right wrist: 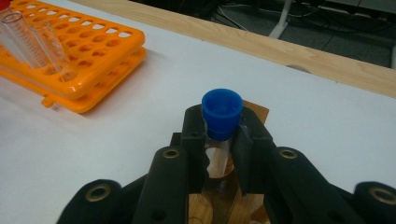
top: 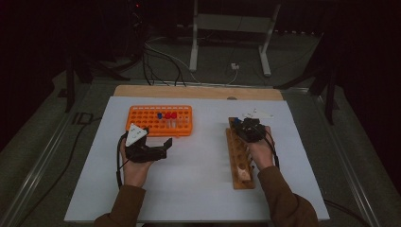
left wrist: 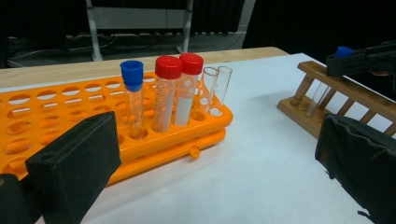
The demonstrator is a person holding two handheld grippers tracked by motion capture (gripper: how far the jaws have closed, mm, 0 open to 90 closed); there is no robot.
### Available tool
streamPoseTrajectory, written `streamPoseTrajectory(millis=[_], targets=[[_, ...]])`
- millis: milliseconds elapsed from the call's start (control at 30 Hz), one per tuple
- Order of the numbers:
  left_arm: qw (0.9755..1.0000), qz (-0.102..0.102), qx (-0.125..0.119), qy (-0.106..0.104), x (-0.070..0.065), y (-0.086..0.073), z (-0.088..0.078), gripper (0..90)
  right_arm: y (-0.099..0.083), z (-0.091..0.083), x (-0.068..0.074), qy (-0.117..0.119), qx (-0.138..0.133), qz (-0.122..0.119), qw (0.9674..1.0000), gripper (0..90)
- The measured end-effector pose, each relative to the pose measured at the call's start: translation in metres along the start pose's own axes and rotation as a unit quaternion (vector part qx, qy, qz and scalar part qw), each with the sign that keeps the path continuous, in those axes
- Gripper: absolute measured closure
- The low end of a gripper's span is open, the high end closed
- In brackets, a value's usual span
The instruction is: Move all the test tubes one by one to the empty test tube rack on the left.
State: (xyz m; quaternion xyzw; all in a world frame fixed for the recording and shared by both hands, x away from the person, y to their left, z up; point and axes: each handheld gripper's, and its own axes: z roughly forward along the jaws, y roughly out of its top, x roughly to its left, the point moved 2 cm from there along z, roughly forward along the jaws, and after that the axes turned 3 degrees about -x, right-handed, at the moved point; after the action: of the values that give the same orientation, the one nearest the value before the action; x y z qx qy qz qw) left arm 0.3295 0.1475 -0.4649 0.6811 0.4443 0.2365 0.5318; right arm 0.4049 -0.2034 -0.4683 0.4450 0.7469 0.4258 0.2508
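My right gripper (right wrist: pixel 222 125) is shut on a blue-capped clear tube (right wrist: pixel 222 112), held upright over the far end of the wooden rack (top: pixel 241 165). From the left gripper view the same tube (left wrist: pixel 344 51) sits in those jaws above the wooden rack (left wrist: pixel 322 81). My left gripper (top: pixel 158 136) stands open just in front of the orange rack (top: pixel 137 118), and nothing lies between its wide-spread fingers (left wrist: pixel 74 158). The orange rack (left wrist: pixel 56 107) holds a blue-capped tube (left wrist: pixel 133 93), two red-capped tubes (left wrist: pixel 168 88) and two empty clear tubes (left wrist: pixel 215 88).
A white mat (top: pixel 189 189) covers the table, with a bare wooden strip (top: pixel 198 92) along the far edge. Small white slips (top: pixel 257 114) lie behind the wooden rack. Beyond the table are cables and a stand's legs (top: pixel 194 52) on the floor.
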Motion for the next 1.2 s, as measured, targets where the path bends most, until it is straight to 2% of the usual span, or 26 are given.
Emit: streamPoseTrajectory(millis=[400, 600, 967, 1200], targets=[[1.0, 0.001, 0.003, -0.002, -0.002, -0.001, 0.002, 0.5, 0.008, -0.02, -0.001, 0.004, -0.03, -0.005, 0.9995, 77.0], [1.0, 0.003, 0.003, -0.007, -0.006, -0.001, 0.003, 0.5, 0.019, -0.031, -0.001, 0.007, -0.048, -0.006, 0.9988, 77.0], [0.9996, 0.021, 0.004, -0.021, -0.022, 0.004, 0.012, 0.6, 0.038, -0.049, 0.003, 0.013, -0.075, -0.014, 0.997, 77.0], [0.999, 0.033, 0.0, -0.028, -0.035, 0.01, 0.017, 0.6, 0.043, -0.055, 0.012, 0.036, -0.078, -0.018, 0.9962, 77.0]])
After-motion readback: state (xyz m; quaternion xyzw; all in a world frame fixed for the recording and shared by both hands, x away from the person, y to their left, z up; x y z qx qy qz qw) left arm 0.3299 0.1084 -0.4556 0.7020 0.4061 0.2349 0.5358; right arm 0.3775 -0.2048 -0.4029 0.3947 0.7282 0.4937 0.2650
